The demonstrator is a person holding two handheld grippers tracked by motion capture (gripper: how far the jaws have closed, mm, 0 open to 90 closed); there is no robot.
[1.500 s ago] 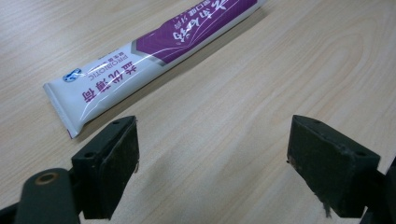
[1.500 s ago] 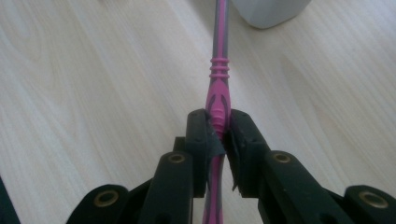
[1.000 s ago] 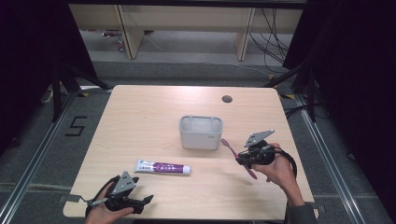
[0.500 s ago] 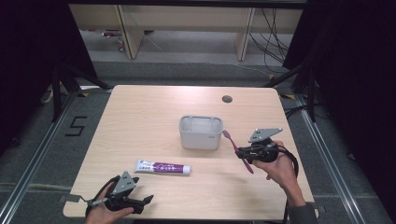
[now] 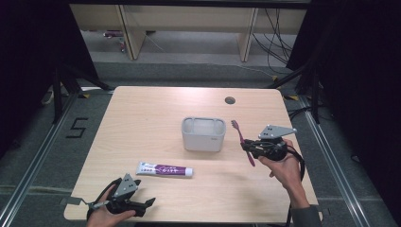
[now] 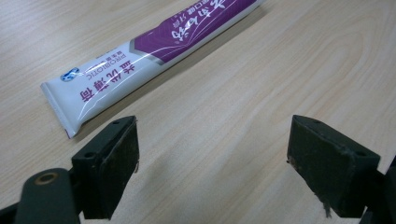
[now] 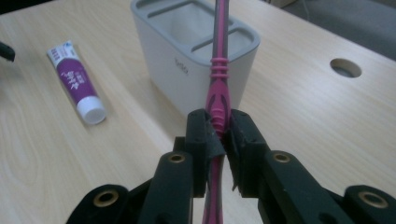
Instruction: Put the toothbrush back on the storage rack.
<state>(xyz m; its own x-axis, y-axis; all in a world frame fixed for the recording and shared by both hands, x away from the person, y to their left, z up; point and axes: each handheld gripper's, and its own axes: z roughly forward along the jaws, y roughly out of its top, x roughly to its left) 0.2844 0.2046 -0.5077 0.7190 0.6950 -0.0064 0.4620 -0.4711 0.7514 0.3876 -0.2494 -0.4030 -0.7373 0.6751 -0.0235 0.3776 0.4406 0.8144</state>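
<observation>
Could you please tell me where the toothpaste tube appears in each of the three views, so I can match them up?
High view: the toothpaste tube lies flat at lower centre, in front of the grey holder.
Left gripper view: it runs diagonally across the upper left, beyond the open jaws.
Right gripper view: upper left, cap toward the camera.
Shared landmark: the grey holder, in the high and right gripper views.

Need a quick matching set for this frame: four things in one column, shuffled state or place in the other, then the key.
Things:
1. toothbrush
2. toothpaste tube
3. holder
4. left tongs

States:
A. open, nothing between the jaws
B. lying flat on the table
C. clamped in the right tongs
D. standing upright mid-table, compartments empty

Pairs: 1-C, 2-B, 3-D, 4-A
</observation>
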